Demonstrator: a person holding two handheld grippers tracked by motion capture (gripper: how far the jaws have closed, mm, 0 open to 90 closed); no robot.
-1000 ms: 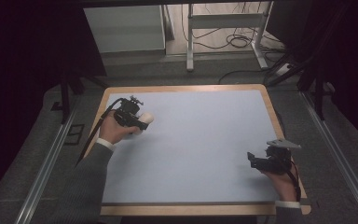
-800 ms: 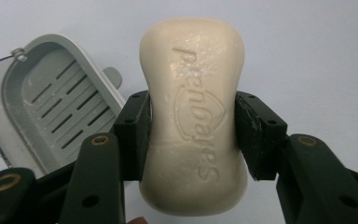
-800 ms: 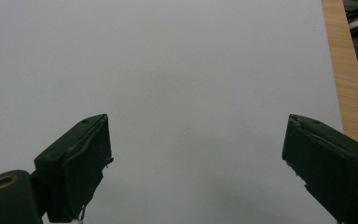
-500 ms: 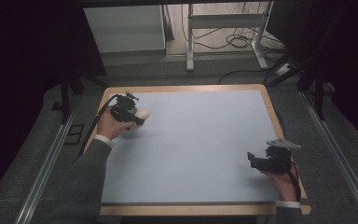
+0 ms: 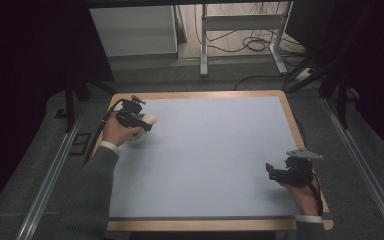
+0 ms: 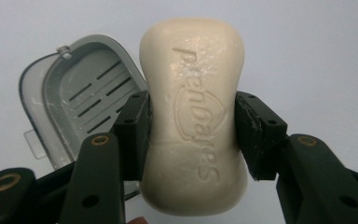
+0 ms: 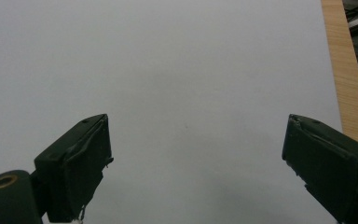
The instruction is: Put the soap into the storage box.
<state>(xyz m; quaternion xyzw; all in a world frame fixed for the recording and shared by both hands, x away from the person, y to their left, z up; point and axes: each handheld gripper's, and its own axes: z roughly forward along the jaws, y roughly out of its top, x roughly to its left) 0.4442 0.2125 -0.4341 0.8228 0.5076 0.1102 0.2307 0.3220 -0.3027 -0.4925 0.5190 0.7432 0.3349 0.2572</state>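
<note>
Clearly the cream, waisted soap bar (image 6: pixel 193 116) with embossed lettering sits pinched between the left gripper's (image 6: pixel 193 135) fingers.

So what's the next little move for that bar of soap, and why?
Probably shift the left gripper over the open grey soap dish and lower the soap bar into it. The pads clamp the bar at its narrow waist, and the slotted dish lies open and empty just beside it. The right gripper is open, over bare table.
</note>
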